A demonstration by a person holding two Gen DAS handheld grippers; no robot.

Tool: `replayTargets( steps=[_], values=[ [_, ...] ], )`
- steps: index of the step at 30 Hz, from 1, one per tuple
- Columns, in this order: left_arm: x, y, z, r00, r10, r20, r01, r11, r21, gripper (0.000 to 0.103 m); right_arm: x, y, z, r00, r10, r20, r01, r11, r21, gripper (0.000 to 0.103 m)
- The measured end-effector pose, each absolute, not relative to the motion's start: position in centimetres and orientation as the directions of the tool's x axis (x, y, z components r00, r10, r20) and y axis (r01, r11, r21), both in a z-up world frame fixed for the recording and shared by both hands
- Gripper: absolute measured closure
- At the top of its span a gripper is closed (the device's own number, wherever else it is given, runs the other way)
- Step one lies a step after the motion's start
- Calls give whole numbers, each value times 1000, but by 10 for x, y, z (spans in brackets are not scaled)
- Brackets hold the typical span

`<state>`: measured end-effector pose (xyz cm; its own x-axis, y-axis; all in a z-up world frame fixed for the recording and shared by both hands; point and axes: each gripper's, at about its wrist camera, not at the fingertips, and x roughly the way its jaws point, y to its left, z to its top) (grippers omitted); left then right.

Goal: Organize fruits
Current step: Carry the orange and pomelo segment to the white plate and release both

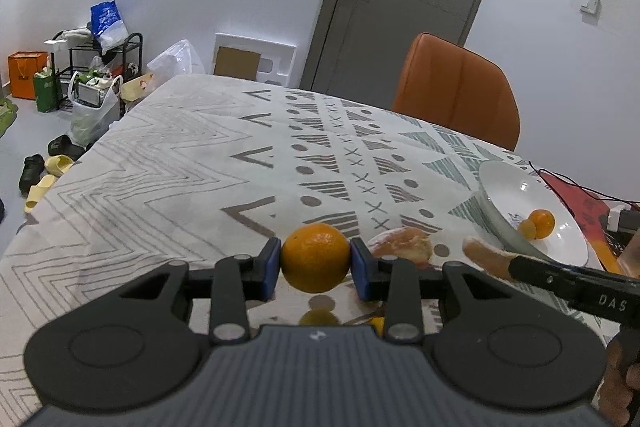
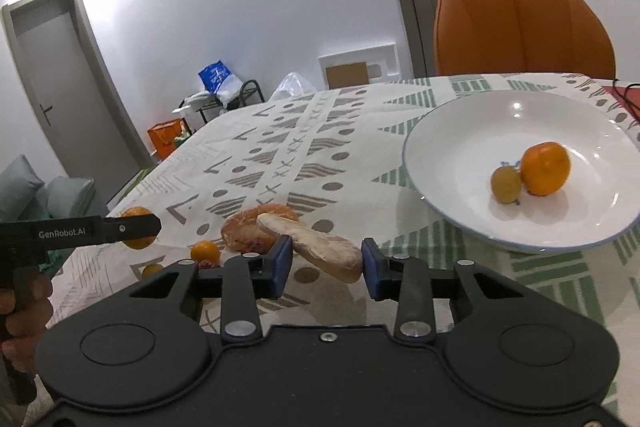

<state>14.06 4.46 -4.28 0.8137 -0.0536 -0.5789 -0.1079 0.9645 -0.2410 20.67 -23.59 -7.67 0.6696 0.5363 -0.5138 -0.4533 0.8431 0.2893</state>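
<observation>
The left tool [image 1: 315,259] is clenched on an orange [image 1: 315,257], one blue pad pressed to each side of the fruit, which is lifted clear of the patterned bench [image 1: 180,163]. The right tool [image 2: 326,261] grasps a pale, elongated bread-like piece [image 2: 316,245] between its pads, also raised above the bench.

The white bowl [image 2: 460,123] is the likely destination. It sits ahead and to the right of both tools, and already holds an orange fruit [image 2: 545,169] touching a smaller yellowish fruit [image 2: 506,184]. From the left tool the bowl [image 1: 496,179] lies well to the right, with the right tool [image 1: 516,265] in between. The right tool is the nearer one; the bowl's rim is just beyond its right pad.

The elongated piece has a clear long axis. It runs diagonally across the right tool's jaws, its far end pointing up and left, away from the bowl, its near end low beside the right pad. The held orange is round and has no such direction.

On the bench, between the tools, lies a round reddish-brown item [image 2: 256,227], perhaps bread or peeled fruit. A small orange [image 2: 205,251] rests just to its left.
</observation>
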Motion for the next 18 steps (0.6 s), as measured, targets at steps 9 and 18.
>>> replayTargets(
  steps=[9, 18],
  values=[
    [149, 14, -34, 827, -88, -555, -55, 970, -236, 68, 200, -267, -64, 716, 515, -472, -423, 857, 292, 68],
    [159, -19, -33, 823, -141, -550, 14, 973, -229, 68, 197, -301, -60, 754, 470, -458, -373, 881, 291, 68]
  ],
)
